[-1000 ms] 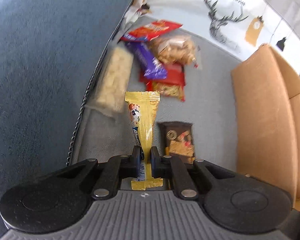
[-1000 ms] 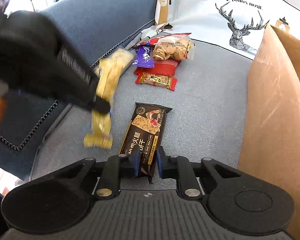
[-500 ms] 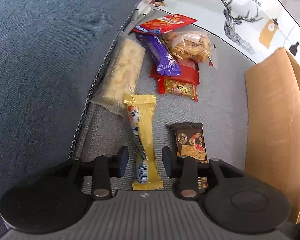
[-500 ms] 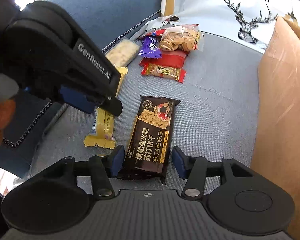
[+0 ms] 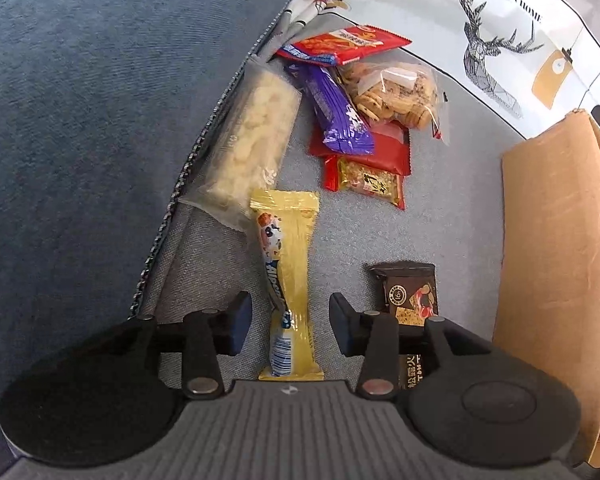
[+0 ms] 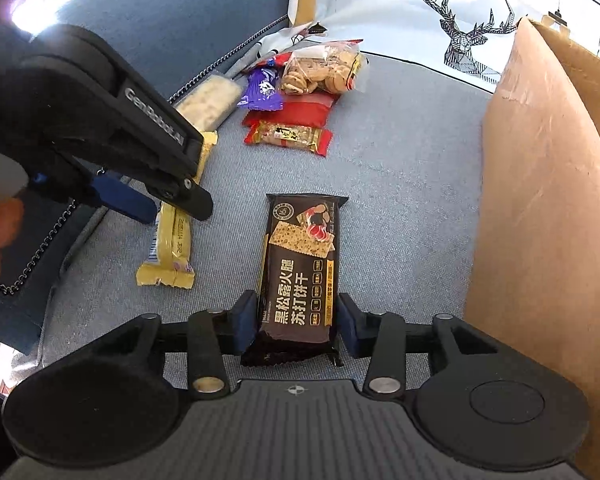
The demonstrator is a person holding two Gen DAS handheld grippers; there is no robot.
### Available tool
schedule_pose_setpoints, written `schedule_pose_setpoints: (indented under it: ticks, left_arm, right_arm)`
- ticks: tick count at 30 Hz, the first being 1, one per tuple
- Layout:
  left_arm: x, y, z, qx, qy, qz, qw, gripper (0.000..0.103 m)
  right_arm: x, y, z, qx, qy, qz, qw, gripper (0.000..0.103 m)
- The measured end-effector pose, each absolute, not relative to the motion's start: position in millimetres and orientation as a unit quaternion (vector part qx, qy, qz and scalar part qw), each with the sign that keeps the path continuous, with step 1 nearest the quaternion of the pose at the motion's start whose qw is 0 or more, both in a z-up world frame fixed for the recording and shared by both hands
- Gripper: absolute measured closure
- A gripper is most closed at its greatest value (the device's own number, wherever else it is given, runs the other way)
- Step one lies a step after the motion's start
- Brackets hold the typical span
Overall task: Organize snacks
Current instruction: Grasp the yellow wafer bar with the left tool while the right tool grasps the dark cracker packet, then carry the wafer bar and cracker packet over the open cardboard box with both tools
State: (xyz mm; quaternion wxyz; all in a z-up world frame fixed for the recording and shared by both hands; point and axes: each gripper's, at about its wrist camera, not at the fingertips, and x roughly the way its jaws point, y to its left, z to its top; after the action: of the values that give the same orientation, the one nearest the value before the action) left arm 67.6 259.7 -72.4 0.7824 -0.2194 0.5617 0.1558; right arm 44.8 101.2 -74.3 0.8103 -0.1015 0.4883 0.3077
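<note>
Left wrist view: my left fingers [image 5: 290,330] stand open astride the yellow candy bar [image 5: 288,288] lying on the sofa seat [image 5: 440,220]; my right fingers [image 6: 296,324] spread open, flanking the black cracker packet [image 6: 300,276].

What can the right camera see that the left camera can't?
Only the right wrist view shows the left gripper from outside and the whole dark cracker pack. Only the left wrist view shows the yellow bar from end to end, and the red packet at the back in full. Both show the snack pile, the cardboard box and the deer cushion.
</note>
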Motion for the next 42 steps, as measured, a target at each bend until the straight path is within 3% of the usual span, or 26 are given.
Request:
schedule_pose_setpoints:
  ticks: [9,15,20,28,42]
  left_arm:
    - [74.0,253.0,-78.3,-0.201,0.572,0.152,0.781,0.060]
    - [75.6,249.4,-79.3,-0.188,0.576,0.151,0.781,0.072]
    - [76.6,246.3,-78.2,-0.176,0.575,0.144,0.785,0.088]
    - [75.5,243.6,-63.4,-0.197,0.540,0.129,0.808,0.090]
    - [53.9,237.2,-12.3,-0.248,0.410,0.106,0.871,0.090]
  right_arm:
    - [47.2,104.1,-76.4,-0.112,0.482,0.305,0.814,0.055]
    - [45.5,104.2,-76.4,-0.127,0.474,0.306,0.816,0.057]
    - [41.8,105.9,-75.8,-0.145,0.460,0.310,0.819,0.062]
    - [39.9,99.4,-57.0,-0.130,0.431,0.302,0.840,0.062]
    - [25.0,60.8,13.3,-0.099,0.320,0.298,0.894,0.062]
